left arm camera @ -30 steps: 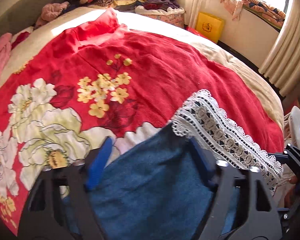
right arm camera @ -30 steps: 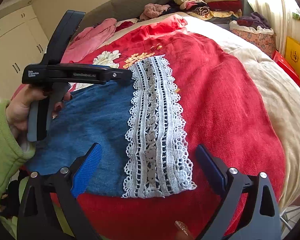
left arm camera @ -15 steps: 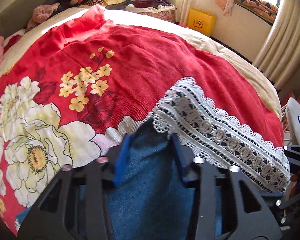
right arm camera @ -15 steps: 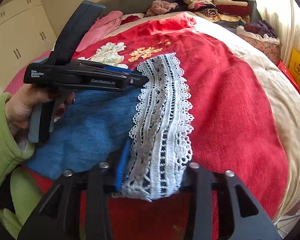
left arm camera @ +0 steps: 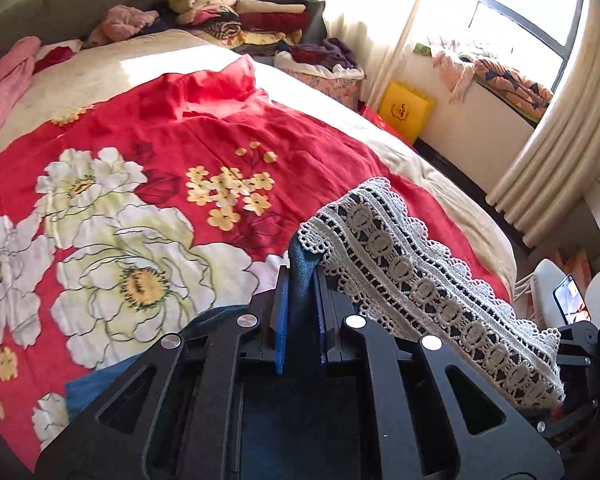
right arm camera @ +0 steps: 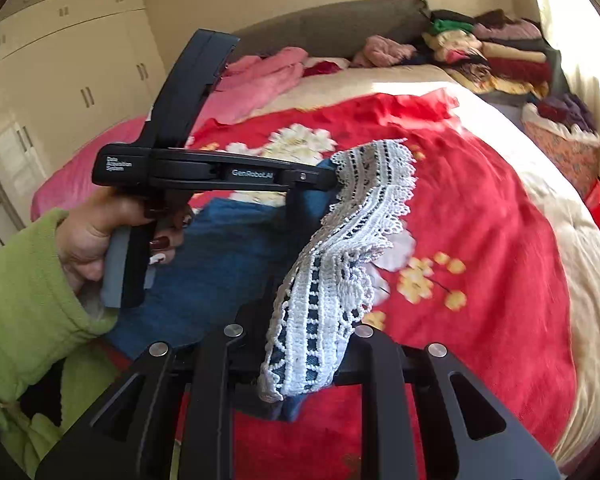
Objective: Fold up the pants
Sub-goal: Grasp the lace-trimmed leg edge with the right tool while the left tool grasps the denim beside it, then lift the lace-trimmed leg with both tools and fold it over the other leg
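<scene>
Both tools are clamped on the lace-trimmed hem end of the denim pants (right arm camera: 228,264), which lie on the red floral bedspread (left arm camera: 148,184) of the bed, near edge. Left tool (left arm camera: 300,316): jaws have just been closing, now nearly together, blue denim pinched between the pads right beside the white lace trim (left arm camera: 419,276). Right tool (right arm camera: 300,360): jaws have just been closing too, now narrow, gripping the bunched lace hem; the fingertips are hidden under the fabric. In the right wrist view the person's left hand (right arm camera: 100,240) in a green sleeve (right arm camera: 24,300) holds the left tool at the far corner of the hem. The hem looks lifted off the bedspread and the lace sags between the two grips.

Step in hand, as I judge it: carry the hem over for the fold. To do it well, keep both grips level, pull slightly apart so the lace edge goes taut, and move both together so the corners land square. Risk: lace slipping or bunching.
</scene>
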Demonstrator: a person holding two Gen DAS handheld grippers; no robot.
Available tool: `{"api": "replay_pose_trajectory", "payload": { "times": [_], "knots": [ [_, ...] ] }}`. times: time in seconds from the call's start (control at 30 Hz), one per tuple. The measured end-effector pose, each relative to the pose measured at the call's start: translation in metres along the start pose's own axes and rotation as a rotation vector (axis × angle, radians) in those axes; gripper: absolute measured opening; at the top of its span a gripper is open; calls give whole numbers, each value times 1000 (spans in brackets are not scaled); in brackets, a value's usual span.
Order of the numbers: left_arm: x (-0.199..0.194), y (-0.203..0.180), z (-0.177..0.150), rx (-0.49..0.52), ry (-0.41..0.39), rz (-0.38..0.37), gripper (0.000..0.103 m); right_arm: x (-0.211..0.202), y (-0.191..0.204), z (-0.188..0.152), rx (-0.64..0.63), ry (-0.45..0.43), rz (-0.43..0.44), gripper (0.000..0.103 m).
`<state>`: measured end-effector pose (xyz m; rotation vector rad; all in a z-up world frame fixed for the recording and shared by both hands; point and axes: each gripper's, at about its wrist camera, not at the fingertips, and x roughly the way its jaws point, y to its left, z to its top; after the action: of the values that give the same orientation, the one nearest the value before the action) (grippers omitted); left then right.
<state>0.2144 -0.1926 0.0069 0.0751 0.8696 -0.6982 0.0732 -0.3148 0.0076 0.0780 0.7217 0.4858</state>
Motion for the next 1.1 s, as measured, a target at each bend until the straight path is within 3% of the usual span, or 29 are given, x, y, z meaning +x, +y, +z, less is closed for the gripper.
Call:
{"api": "replay_pose_trajectory", "payload": {
  "times": [0.2, 0.3, 0.53, 0.7, 0.87, 1.03, 1.1],
  "knots": [
    [-25, 39, -28, -98, -9, 55, 5, 30, 54, 9, -112, 56, 61, 18],
    [-35, 70, -53, -212, -5, 65, 5, 52, 81, 4, -175, 107, 60, 18],
    [-107, 133, -103, -429, -128, 132, 5, 81, 136, -11, -307, 177, 88, 18],
    [-139, 154, -126, -508, -176, 151, 16, 98, 166, -29, -375, 232, 92, 24],
    [-136, 155, -141, -552, -161, 105, 20, 90, 186, -39, -415, 237, 196, 46],
    [-121, 146, -142, -568, -130, 27, 28, 55, 169, -28, -387, 147, 216, 53],
    [-114, 144, -141, -581, -114, -3, 37, 47, 153, -23, -358, 128, 186, 53]
  ]
}}
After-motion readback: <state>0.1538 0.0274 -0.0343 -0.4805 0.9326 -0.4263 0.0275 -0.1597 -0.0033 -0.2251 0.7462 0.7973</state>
